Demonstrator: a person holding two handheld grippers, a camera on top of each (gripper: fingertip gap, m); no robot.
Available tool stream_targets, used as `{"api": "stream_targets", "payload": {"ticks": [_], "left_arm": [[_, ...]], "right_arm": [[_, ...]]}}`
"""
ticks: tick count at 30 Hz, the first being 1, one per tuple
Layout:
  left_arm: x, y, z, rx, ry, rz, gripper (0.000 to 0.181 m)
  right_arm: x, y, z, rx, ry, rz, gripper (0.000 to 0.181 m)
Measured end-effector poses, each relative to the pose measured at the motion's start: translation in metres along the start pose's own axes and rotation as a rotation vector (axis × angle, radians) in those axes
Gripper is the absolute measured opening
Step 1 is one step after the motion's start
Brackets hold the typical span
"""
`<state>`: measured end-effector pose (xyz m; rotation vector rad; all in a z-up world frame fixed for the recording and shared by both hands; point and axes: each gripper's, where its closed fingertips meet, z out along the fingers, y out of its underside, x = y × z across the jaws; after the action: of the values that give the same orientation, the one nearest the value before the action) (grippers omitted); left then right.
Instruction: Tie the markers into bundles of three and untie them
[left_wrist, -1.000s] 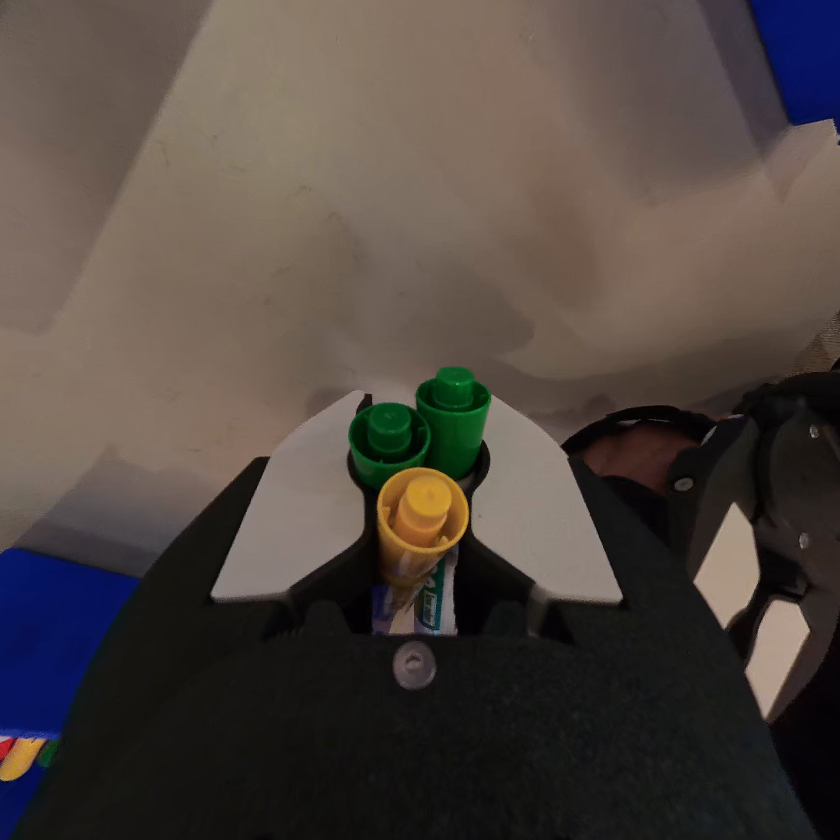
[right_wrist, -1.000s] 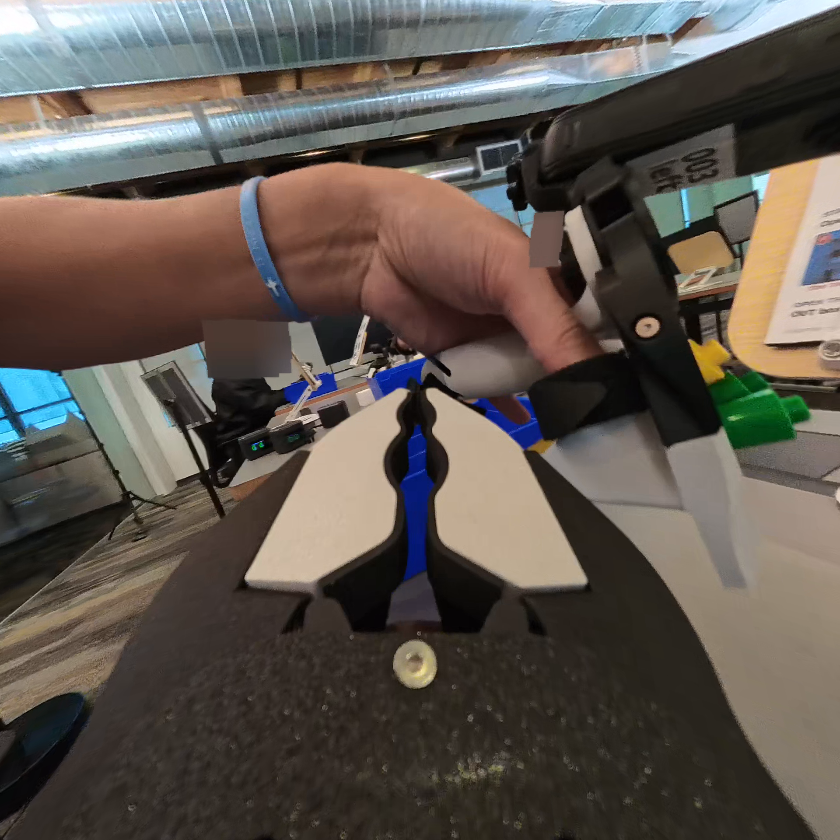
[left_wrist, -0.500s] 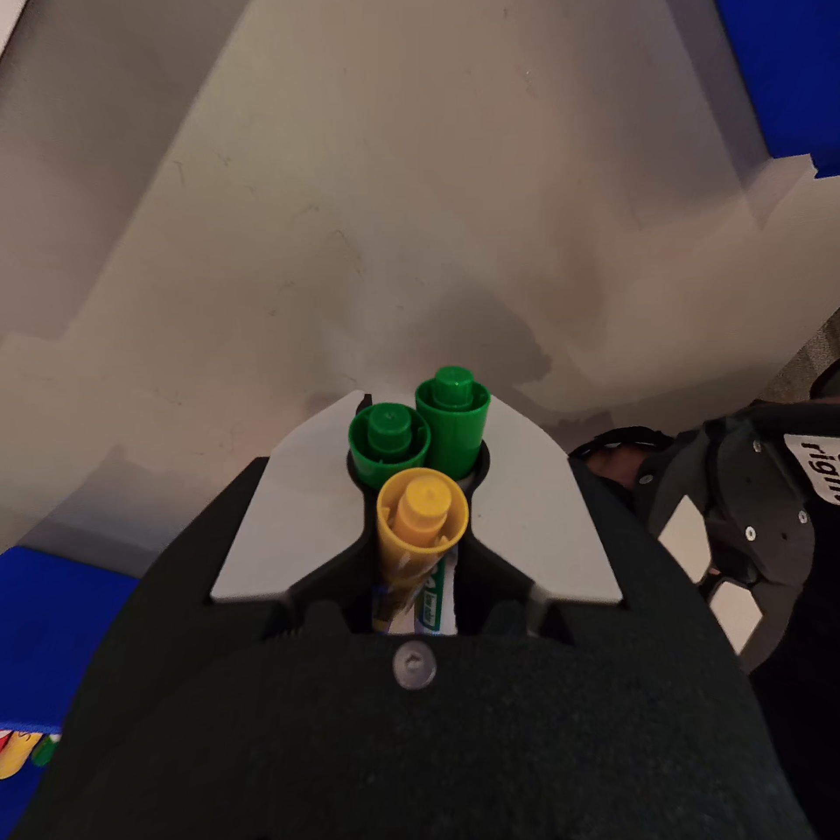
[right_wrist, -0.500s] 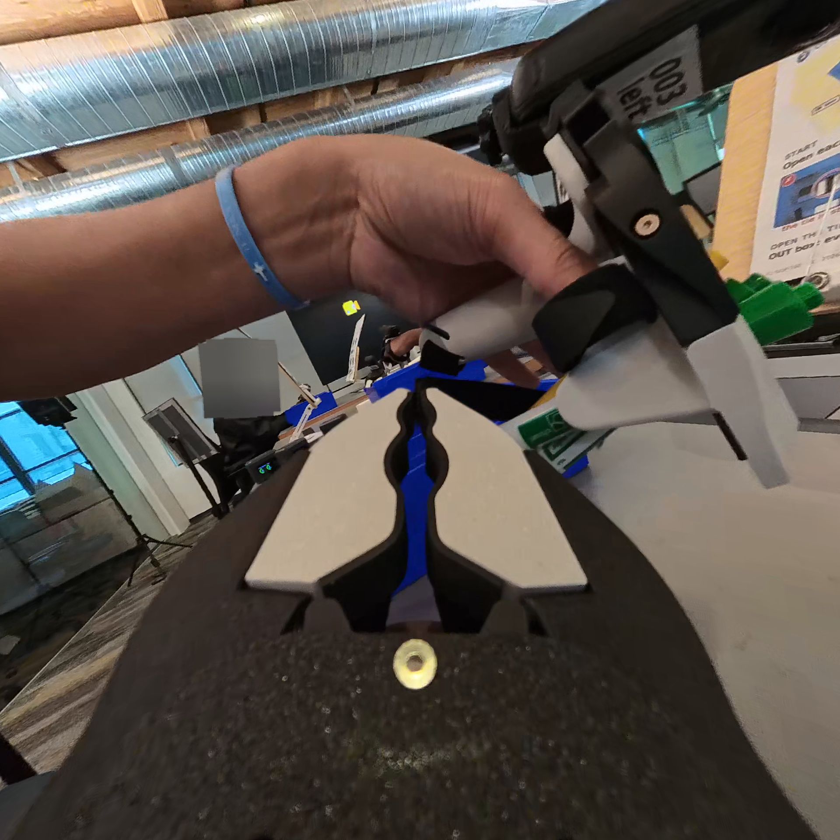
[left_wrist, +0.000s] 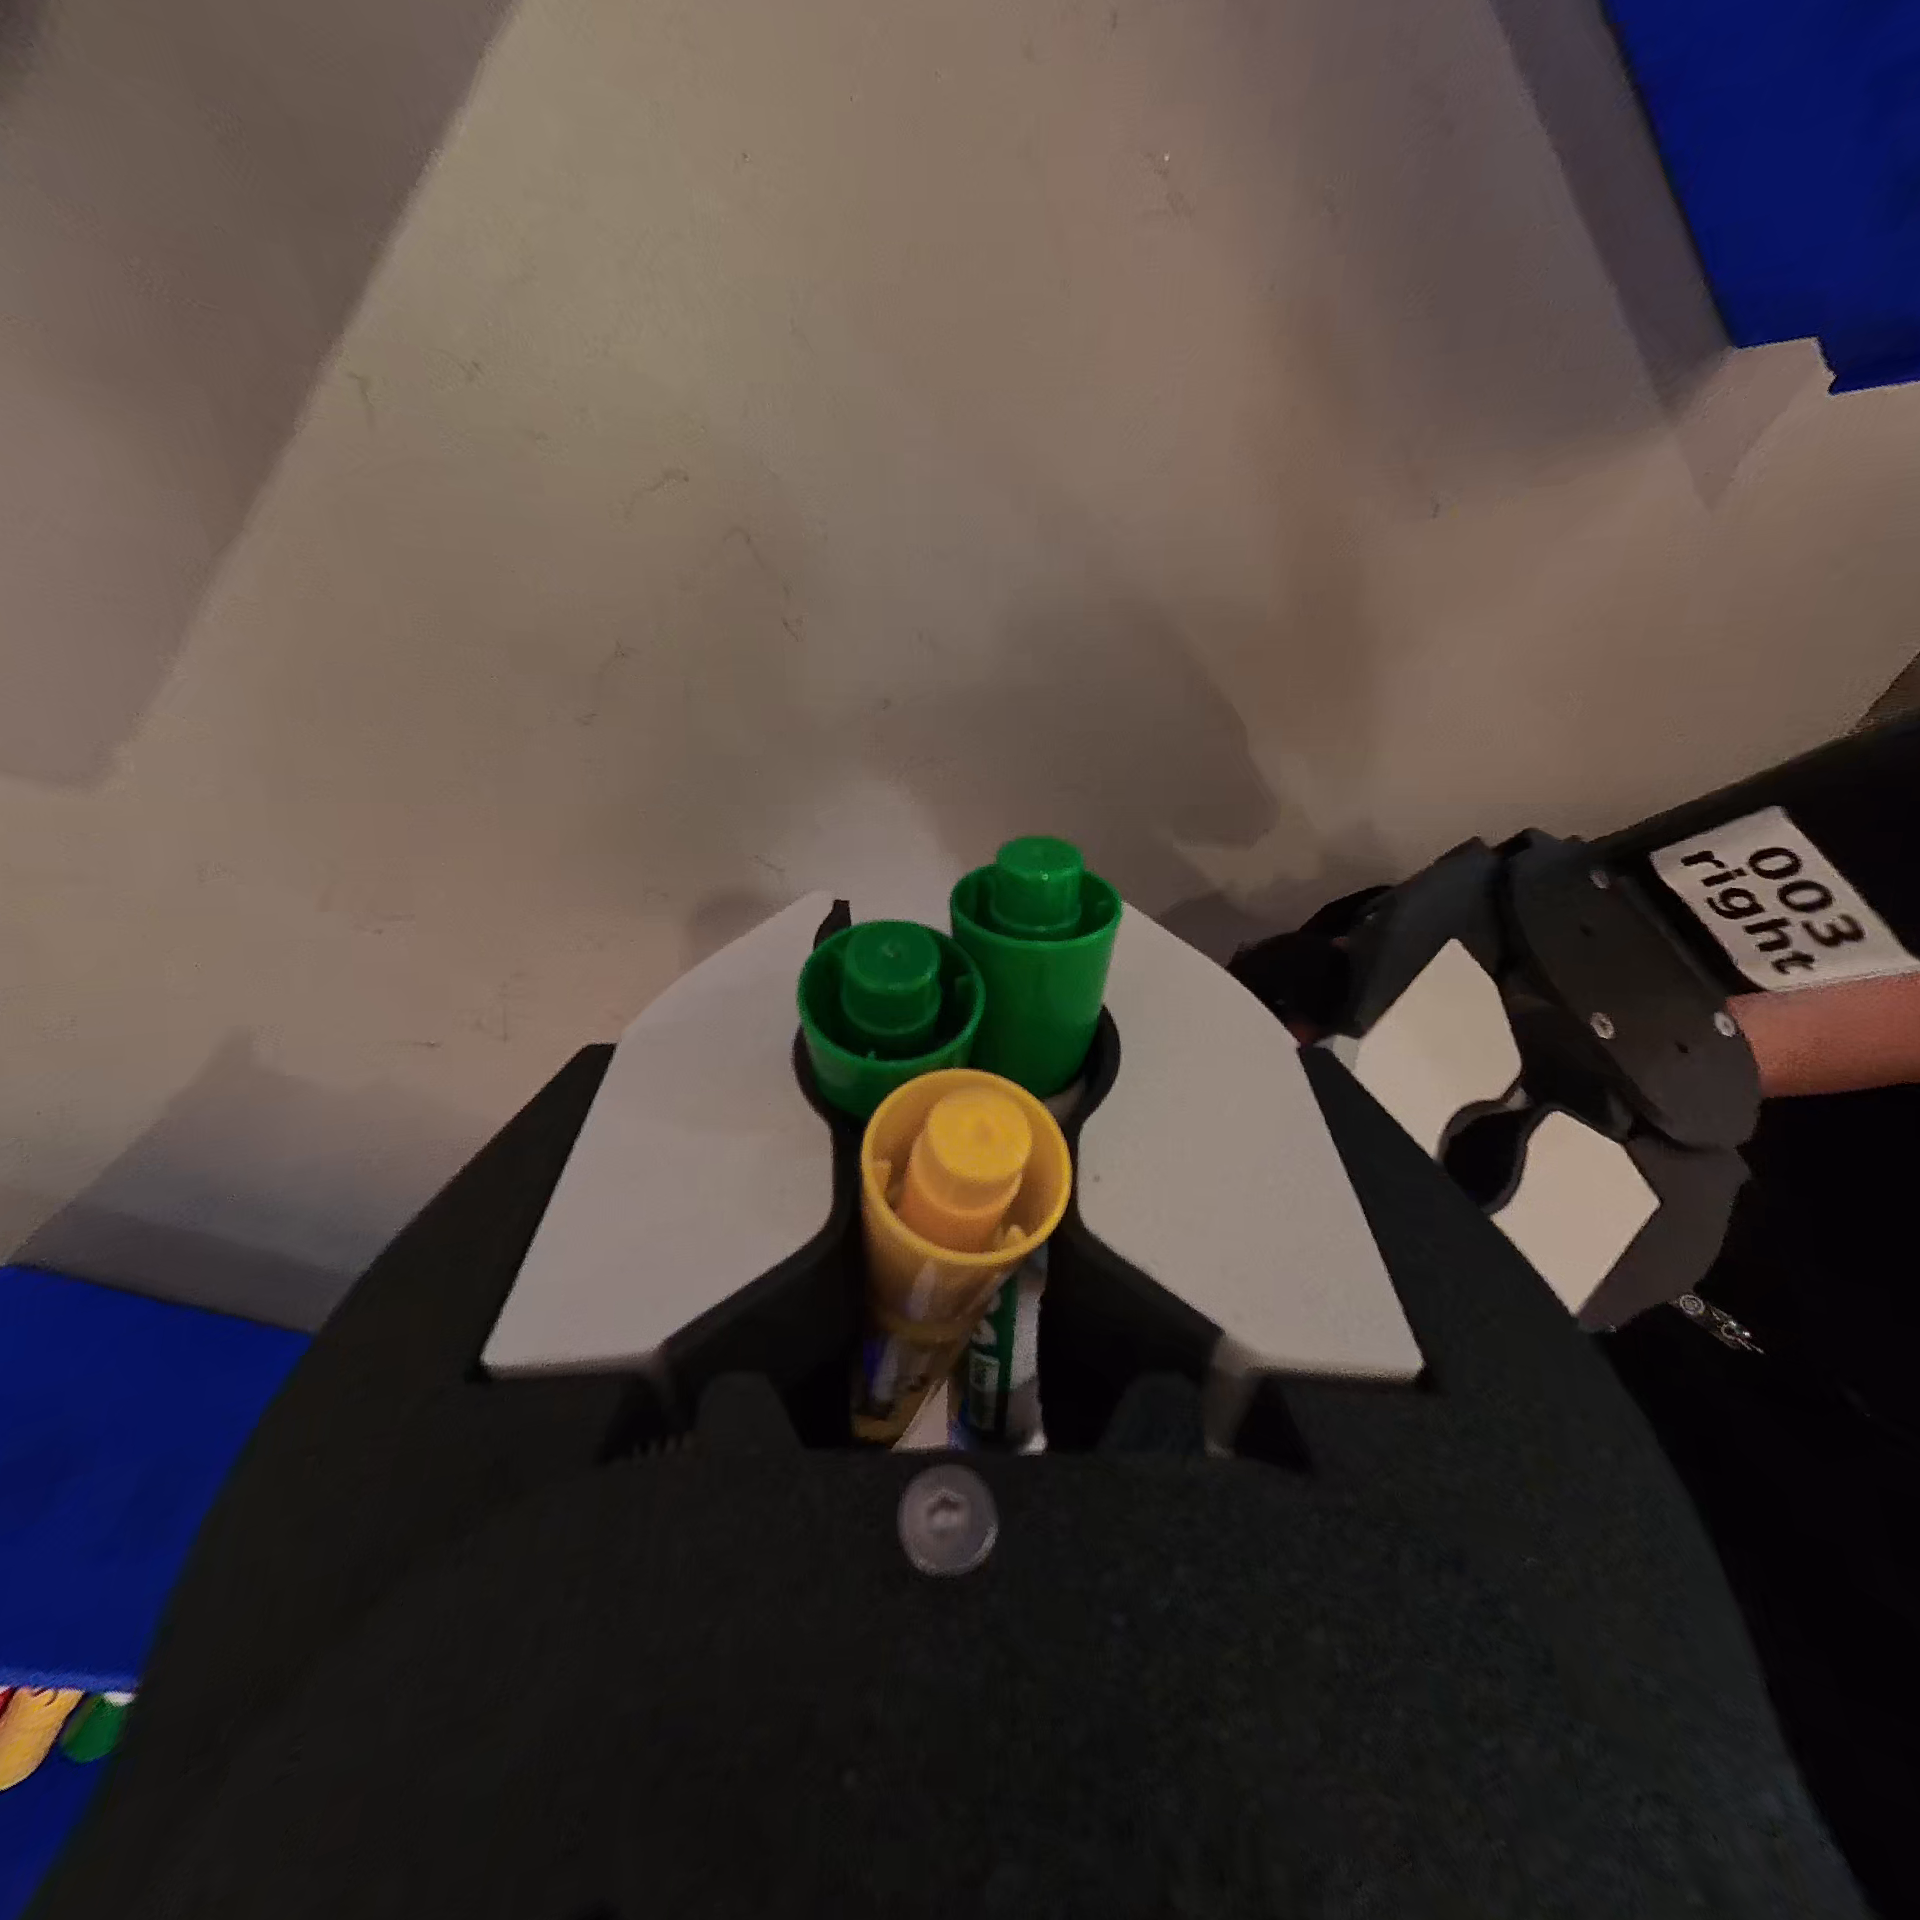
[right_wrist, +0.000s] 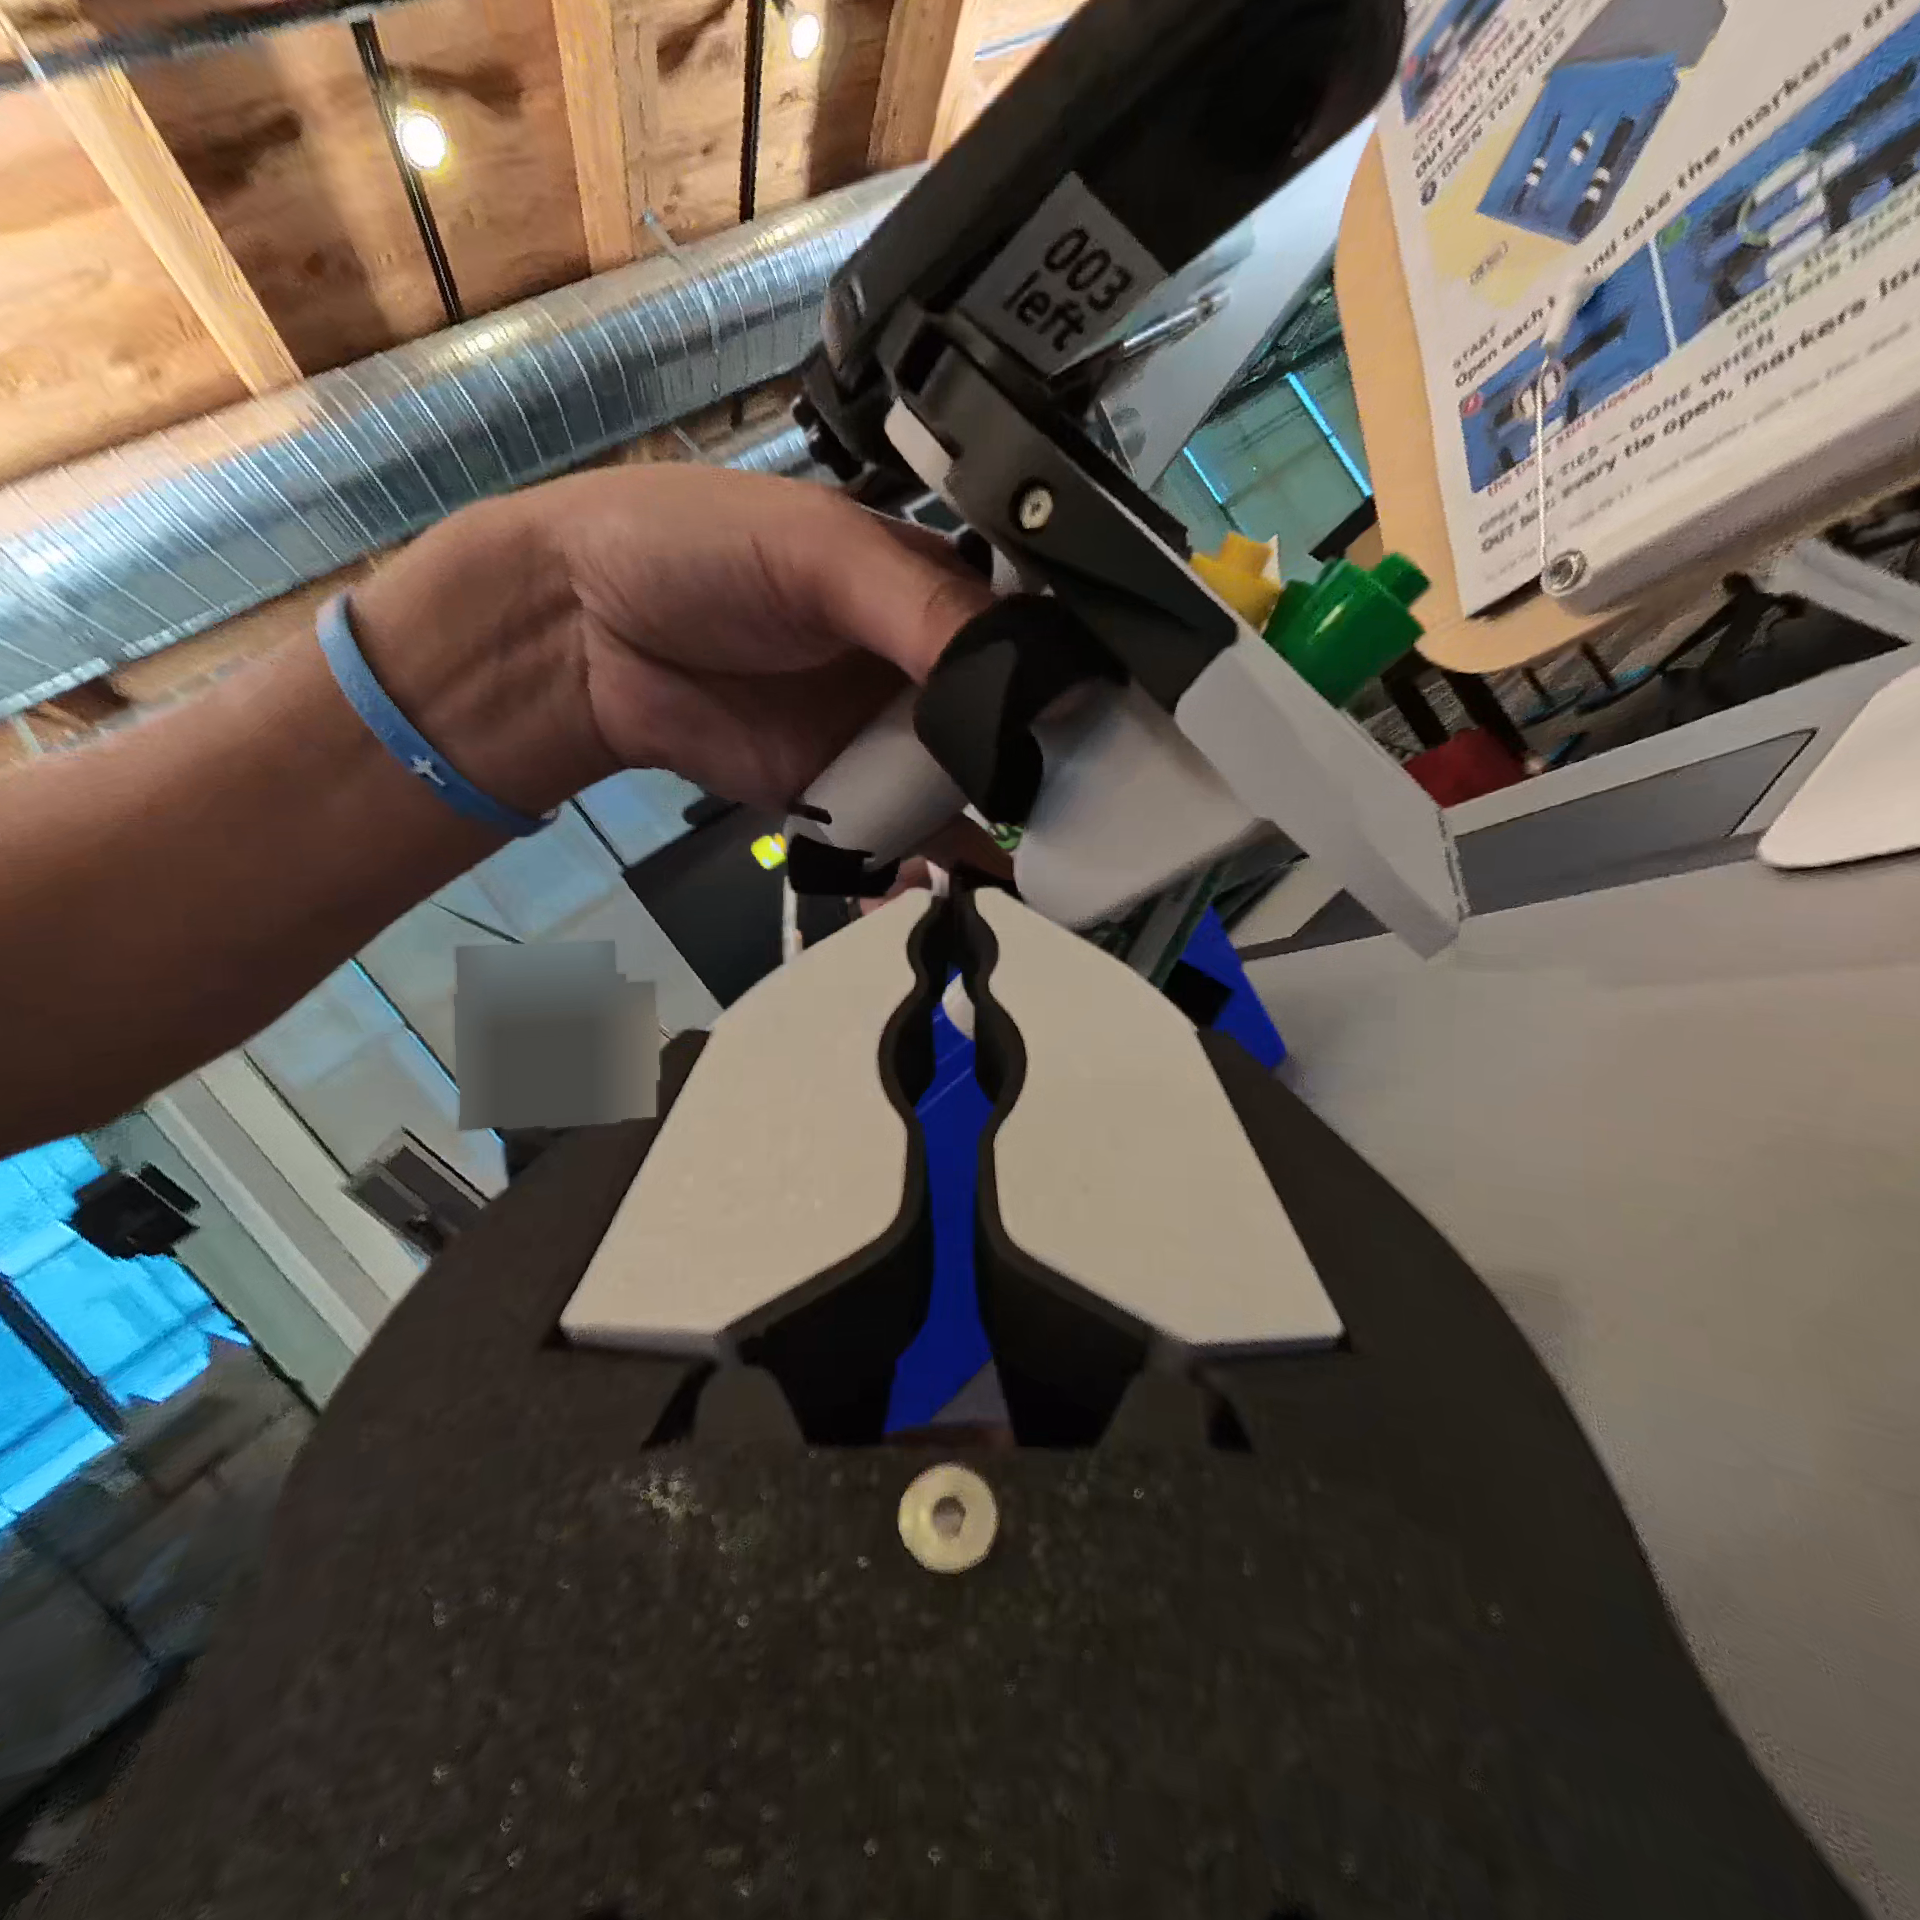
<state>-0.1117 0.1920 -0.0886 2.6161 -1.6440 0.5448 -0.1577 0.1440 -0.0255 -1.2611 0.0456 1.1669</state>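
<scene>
My left gripper (left_wrist: 982, 920) is shut on a bundle of three markers: two green markers (left_wrist: 1034, 966) side by side and a yellow marker (left_wrist: 961, 1174) in front, caps pointing away over the pale table (left_wrist: 727, 416). The right wrist view shows the left gripper (right_wrist: 1434, 883) held in a hand (right_wrist: 675, 644), with the green caps (right_wrist: 1345, 618) and yellow cap (right_wrist: 1236, 582) sticking out. My right gripper (right_wrist: 951, 904) is shut, its tips right under the left gripper, with a thin black tie (right_wrist: 831, 868) at them. It also shows in the left wrist view (left_wrist: 1351, 1008) at the right.
A blue bin (left_wrist: 1787, 156) stands at the table's far right and another blue surface (left_wrist: 104, 1455) at the lower left. In the right wrist view an instruction sheet on a board (right_wrist: 1662, 260) stands behind the table (right_wrist: 1558, 1143), and a blue box (right_wrist: 1216, 966) sits below the left gripper. About 9 cm separates my left fingertips from my right.
My right gripper has moved up close under the left gripper and tilted. The left gripper has tipped its markers upward; it still grips the same three markers.
</scene>
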Motion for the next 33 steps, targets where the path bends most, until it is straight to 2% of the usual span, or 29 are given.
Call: {"api": "stream_targets", "payload": {"ticks": [6,10,19,25,33], "left_arm": [[0.005,0.000,0.004,-0.030,-0.009,0.024,0.039],[0.004,-0.002,0.005,-0.045,-0.023,0.021,0.039],[-0.013,0.001,0.005,-0.168,-0.162,0.004,0.039],[-0.015,0.001,0.010,-0.220,-0.208,0.014,0.039],[-0.008,-0.006,0.012,-0.240,-0.205,0.021,0.039]], "right_arm": [[0.009,-0.007,-0.006,0.135,0.018,0.177,0.001],[0.007,-0.003,-0.007,0.197,0.019,0.188,0.001],[0.016,-0.007,0.002,0.418,0.013,0.332,0.001],[0.020,0.000,0.008,0.468,0.045,0.404,0.001],[0.026,0.004,-0.005,0.535,0.042,0.490,0.001]]}}
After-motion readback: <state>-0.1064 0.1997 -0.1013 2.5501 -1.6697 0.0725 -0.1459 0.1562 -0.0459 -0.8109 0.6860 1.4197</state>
